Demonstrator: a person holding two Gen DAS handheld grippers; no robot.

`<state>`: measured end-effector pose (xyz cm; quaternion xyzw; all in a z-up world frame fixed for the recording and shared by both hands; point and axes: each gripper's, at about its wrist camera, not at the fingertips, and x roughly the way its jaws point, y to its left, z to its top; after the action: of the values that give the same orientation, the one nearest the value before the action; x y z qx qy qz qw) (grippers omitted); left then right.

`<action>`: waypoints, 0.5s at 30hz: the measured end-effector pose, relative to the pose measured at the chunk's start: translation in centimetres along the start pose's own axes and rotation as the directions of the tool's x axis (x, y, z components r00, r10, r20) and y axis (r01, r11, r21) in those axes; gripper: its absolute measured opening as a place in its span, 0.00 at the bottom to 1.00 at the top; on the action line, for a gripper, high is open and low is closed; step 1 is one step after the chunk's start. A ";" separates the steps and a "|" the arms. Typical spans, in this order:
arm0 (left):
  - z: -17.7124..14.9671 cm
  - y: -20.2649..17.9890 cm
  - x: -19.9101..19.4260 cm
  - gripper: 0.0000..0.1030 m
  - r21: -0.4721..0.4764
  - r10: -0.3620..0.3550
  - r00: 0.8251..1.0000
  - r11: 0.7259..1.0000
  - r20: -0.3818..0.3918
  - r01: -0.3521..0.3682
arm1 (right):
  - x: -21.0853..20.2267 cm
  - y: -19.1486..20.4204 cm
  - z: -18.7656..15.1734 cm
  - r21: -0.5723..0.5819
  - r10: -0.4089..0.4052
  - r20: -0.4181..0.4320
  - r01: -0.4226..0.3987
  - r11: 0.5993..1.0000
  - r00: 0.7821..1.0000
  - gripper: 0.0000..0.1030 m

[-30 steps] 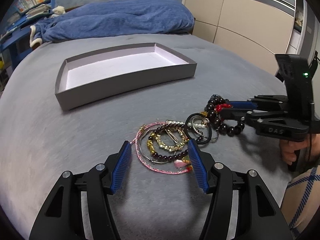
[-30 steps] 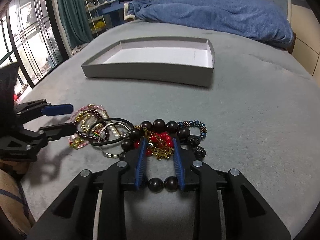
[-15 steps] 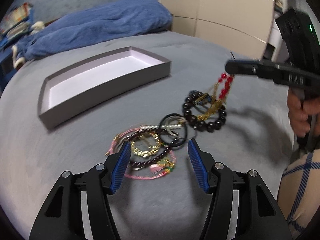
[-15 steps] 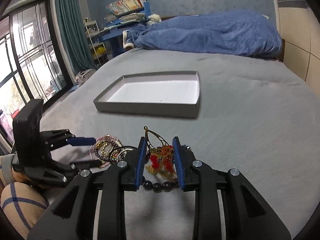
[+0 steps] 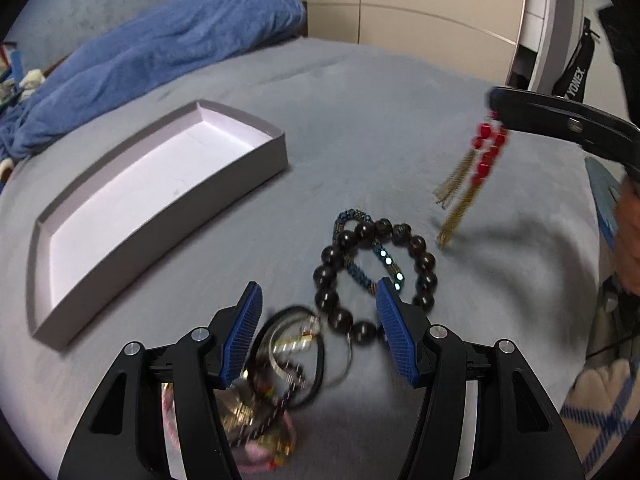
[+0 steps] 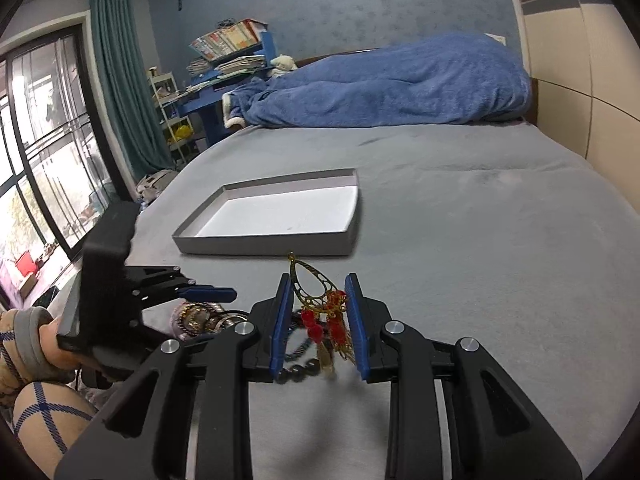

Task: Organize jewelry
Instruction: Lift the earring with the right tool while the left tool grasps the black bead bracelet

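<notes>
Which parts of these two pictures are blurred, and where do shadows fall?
Left wrist view: the tangled pile of bangles is motion-blurred; the dangling red-and-gold tassel earring casts a soft shadow on the grey bedspread. Right wrist view: mostly sharp; only the tassel ends blur.

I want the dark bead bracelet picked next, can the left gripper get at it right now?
Probably yes: the left gripper has open, empty jaws, and the dark bead bracelet lies uncovered just ahead.
</notes>
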<state>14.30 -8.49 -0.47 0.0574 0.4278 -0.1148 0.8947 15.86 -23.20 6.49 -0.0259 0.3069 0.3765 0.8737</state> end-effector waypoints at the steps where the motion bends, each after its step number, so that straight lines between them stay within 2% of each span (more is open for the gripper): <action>1: 0.3 0.1 0.6 0.57 -0.007 -0.007 1.000 1.000 -0.015 0.007 | 0.0 -0.3 -0.1 0.006 -0.005 -0.002 0.005 1.000 1.000 0.25; 3: 0.7 0.2 1.7 0.52 -0.019 -0.025 0.999 1.000 -0.048 0.024 | -0.1 -1.3 -0.4 0.028 -0.013 -0.006 0.013 1.000 1.000 0.26; 5: 0.8 0.1 2.6 0.38 -0.016 -0.044 0.996 0.999 -0.082 0.043 | -0.1 -1.9 -0.7 0.042 -0.021 -0.009 0.022 0.999 1.000 0.26; 6: 0.8 0.0 2.8 0.34 -0.007 -0.054 0.995 0.999 -0.086 0.054 | 0.0 -2.1 -0.8 0.047 -0.024 -0.011 0.024 0.999 1.000 0.26; 7: 0.9 -0.1 2.8 0.22 -0.004 -0.059 0.995 0.998 -0.085 0.059 | 0.0 -2.3 -0.9 0.051 -0.026 -0.012 0.026 0.998 1.000 0.26; 8: 0.9 -0.1 2.7 0.15 0.003 -0.043 0.996 0.999 -0.084 0.043 | -0.1 -2.4 -0.9 0.052 -0.026 -0.012 0.026 0.998 1.000 0.26; 11: 0.8 -0.2 2.2 0.14 0.014 -0.056 0.996 0.998 -0.064 0.057 | 0.0 -2.5 -1.0 0.056 -0.024 -0.014 0.025 0.998 1.000 0.25; 15: 0.9 -0.5 -0.2 0.14 0.011 -0.088 0.996 0.996 0.013 0.087 | 0.2 -2.2 -0.8 0.058 -0.016 -0.009 0.016 0.998 1.000 0.26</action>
<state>14.73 -9.08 0.28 0.0428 0.4233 -0.1566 0.8913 17.08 -24.88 5.34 -0.0046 0.3209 0.3603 0.8759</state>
